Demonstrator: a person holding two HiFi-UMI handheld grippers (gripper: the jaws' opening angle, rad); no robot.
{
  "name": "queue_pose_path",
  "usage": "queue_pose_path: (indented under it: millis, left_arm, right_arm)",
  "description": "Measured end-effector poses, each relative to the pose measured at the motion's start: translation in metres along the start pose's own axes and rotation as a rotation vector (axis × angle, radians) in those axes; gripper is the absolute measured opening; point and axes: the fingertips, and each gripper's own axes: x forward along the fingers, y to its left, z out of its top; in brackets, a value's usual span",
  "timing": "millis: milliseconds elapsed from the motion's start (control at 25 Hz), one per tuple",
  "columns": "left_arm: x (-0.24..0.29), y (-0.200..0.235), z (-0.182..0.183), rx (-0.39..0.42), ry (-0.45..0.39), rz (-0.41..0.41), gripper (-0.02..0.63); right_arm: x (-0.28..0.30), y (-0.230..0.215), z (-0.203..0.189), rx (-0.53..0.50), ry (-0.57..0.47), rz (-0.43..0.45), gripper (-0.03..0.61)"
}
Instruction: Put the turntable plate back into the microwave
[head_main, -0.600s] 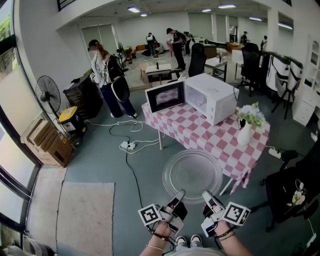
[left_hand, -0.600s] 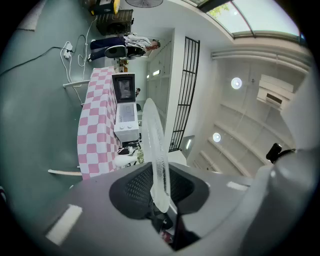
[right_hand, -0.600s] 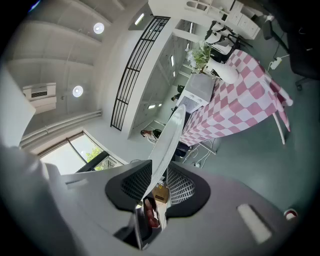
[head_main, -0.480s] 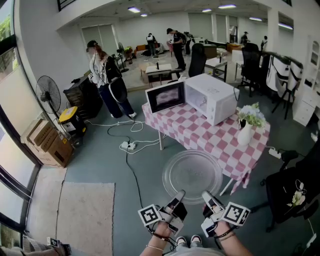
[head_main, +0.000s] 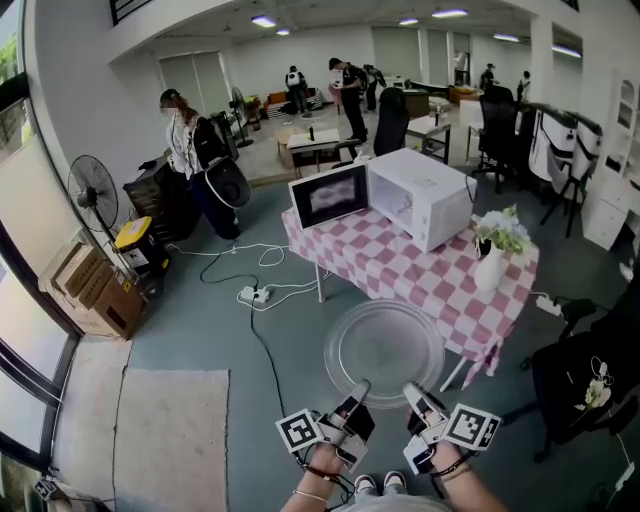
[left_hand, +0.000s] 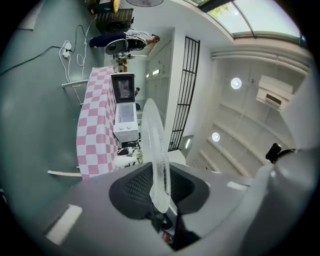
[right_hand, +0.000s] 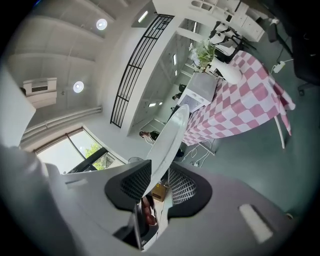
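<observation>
Left tongs (head_main: 356, 390) and right tongs (head_main: 413, 392) each pinch the plate's (head_main: 385, 340) near rim, side by side, probably so the glass stays level and balanced. The plate hangs in the air short of the counter (head_main: 400, 272), where the microwave (head_main: 425, 195) waits with its door (head_main: 330, 193) open.
</observation>
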Motion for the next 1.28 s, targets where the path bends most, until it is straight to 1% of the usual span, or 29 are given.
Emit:
queue_pose_path:
  millis: [80,200,320,400,440,520,720,840,960,1080,1280]
  left_arm:
    - [0.0,0.001,0.003,0.003,0.005,-0.001,0.06]
    - [-0.003,0.004,0.008,0.002,0.01,-0.001,0.06]
    - [-0.006,0.006,0.015,0.005,0.016,0.003,0.06]
    - [-0.007,0.006,0.02,0.008,0.02,-0.001,0.06]
    - [-0.007,0.006,0.022,0.009,0.02,-0.002,0.06]
    - [-0.008,0.007,0.027,0.009,0.02,-0.001,0.06]
    - [-0.005,0.012,0.037,0.0,0.021,0.003,0.063]
    - [0.004,0.018,0.046,-0.007,0.019,0.004,0.063]
    - [0.016,0.025,0.058,-0.005,0.018,0.006,0.064]
    - [0.031,0.033,0.073,-0.002,0.015,0.013,0.064]
    - [0.067,0.043,0.1,0.002,0.011,0.02,0.064]
  right_arm:
    - [0.004,0.001,-0.001,-0.013,0.002,0.004,0.094]
    - [0.006,-0.004,-0.009,0.048,-0.005,-0.03,0.094]
    - [0.013,0.002,-0.01,0.017,-0.012,-0.019,0.094]
    - [0.016,0.001,-0.014,0.053,-0.018,-0.033,0.094]
    - [0.018,0.001,-0.015,0.053,-0.02,-0.033,0.094]
    - [0.024,0.004,-0.014,0.016,-0.02,-0.017,0.094]
    - [0.033,-0.004,-0.017,0.08,-0.013,-0.062,0.094]
    - [0.047,-0.004,-0.007,0.025,-0.012,-0.033,0.094]
    - [0.061,-0.012,-0.001,0.064,-0.007,-0.05,0.094]
    - [0.082,-0.014,0.016,0.009,-0.005,-0.019,0.094]
    - [0.115,-0.025,0.047,0.008,0.002,-0.011,0.094]
